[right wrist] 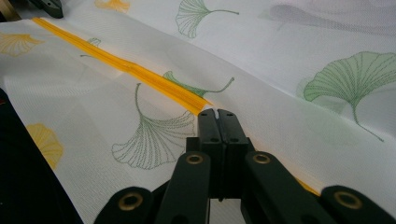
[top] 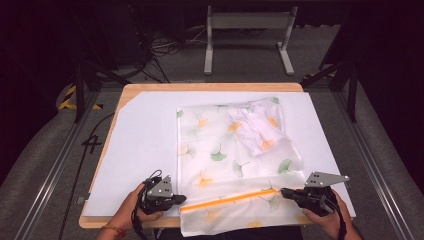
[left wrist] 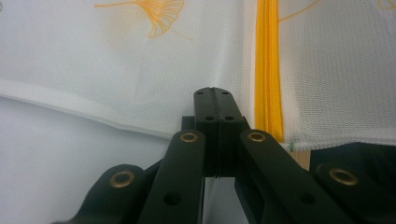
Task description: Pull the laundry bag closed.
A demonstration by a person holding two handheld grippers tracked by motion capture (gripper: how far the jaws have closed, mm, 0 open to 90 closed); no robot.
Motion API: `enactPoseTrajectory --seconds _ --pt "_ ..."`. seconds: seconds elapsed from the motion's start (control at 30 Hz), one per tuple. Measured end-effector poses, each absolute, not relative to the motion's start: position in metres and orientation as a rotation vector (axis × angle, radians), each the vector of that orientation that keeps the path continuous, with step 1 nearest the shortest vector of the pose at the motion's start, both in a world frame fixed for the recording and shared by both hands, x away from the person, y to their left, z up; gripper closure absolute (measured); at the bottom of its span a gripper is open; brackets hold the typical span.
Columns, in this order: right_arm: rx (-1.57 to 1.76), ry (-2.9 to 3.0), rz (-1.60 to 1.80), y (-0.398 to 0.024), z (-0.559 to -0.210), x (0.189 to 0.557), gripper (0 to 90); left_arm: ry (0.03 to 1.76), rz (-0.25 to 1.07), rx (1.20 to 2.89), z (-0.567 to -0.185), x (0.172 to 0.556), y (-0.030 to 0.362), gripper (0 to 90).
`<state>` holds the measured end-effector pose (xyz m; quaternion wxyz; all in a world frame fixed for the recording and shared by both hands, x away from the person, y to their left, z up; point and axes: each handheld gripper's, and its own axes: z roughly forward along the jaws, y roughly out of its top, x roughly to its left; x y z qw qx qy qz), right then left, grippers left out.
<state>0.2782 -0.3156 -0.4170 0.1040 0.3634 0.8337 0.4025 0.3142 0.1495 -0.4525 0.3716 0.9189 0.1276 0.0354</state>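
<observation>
A white mesh bag (top: 220, 150) printed with green and yellow ginkgo leaves lies flat on the table, and a crumpled white garment (top: 255, 127) shows inside its far right part. A yellow zipper (top: 227, 199) runs across the bag's near end. My left gripper (top: 182, 198) sits at the zipper's left end. Its jaws are pressed together on the bag's fabric (left wrist: 116, 70) just beside the zipper (left wrist: 267, 70). My right gripper (top: 283, 191) is at the zipper's right end, jaws shut where the zipper (right wrist: 140, 74) meets them. The pull is hidden.
The bag rests on a white sheet (top: 145, 140) covering a wooden table (top: 200, 86), and its near end hangs over the front edge. Beyond the table stand a metal frame (top: 247, 20) and floor cables (top: 160, 47). Bare sheet lies left of the bag.
</observation>
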Motion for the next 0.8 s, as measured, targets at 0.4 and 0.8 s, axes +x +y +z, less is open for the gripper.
enactPoseTrajectory --seconds 0.4,0.8 --pt "1.116 2.426 1.177 -0.323 -0.418 0.275 90.0 0.312 0.086 2.358 -0.452 0.315 0.150 90.0" --pt "1.151 2.416 1.166 -0.335 -0.420 0.275 90.0 0.323 0.080 2.353 -0.453 0.315 0.150 90.0"
